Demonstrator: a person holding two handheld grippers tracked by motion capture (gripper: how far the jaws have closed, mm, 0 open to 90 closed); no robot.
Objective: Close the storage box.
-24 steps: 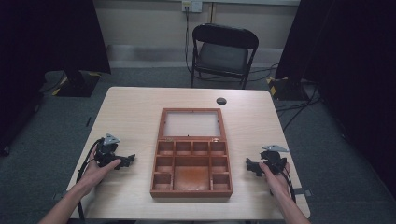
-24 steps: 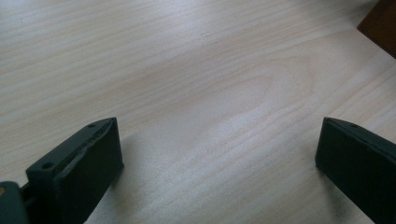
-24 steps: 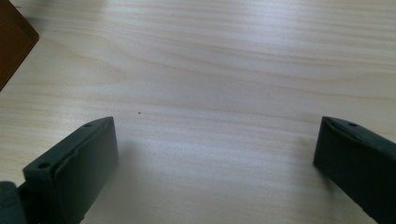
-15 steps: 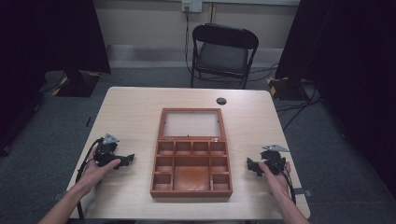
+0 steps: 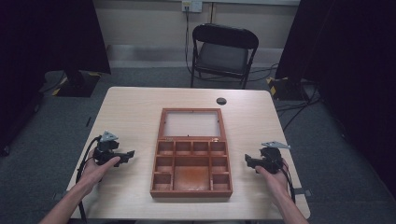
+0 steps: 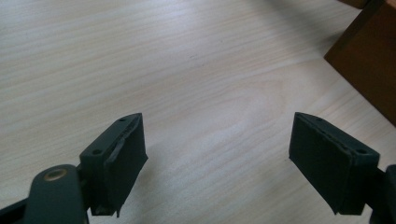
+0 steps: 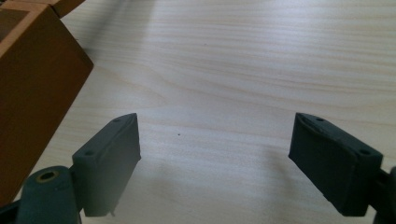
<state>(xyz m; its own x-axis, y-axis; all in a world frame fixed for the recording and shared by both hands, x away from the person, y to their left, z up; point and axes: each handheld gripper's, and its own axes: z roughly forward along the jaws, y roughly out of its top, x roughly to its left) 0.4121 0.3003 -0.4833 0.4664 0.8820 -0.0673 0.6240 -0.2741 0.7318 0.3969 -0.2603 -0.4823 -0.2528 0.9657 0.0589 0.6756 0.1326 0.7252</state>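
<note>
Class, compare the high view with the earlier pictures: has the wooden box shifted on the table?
No. The wooden box sits at the same spot, its lid edge equally far from the small black disc on the table.

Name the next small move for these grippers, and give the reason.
Probably bring the right hand-held gripper inward to the box's side. Both jaws stand open and empty, resting on the table either side of the box, whose lid lies open and whose compartments look empty.
</note>
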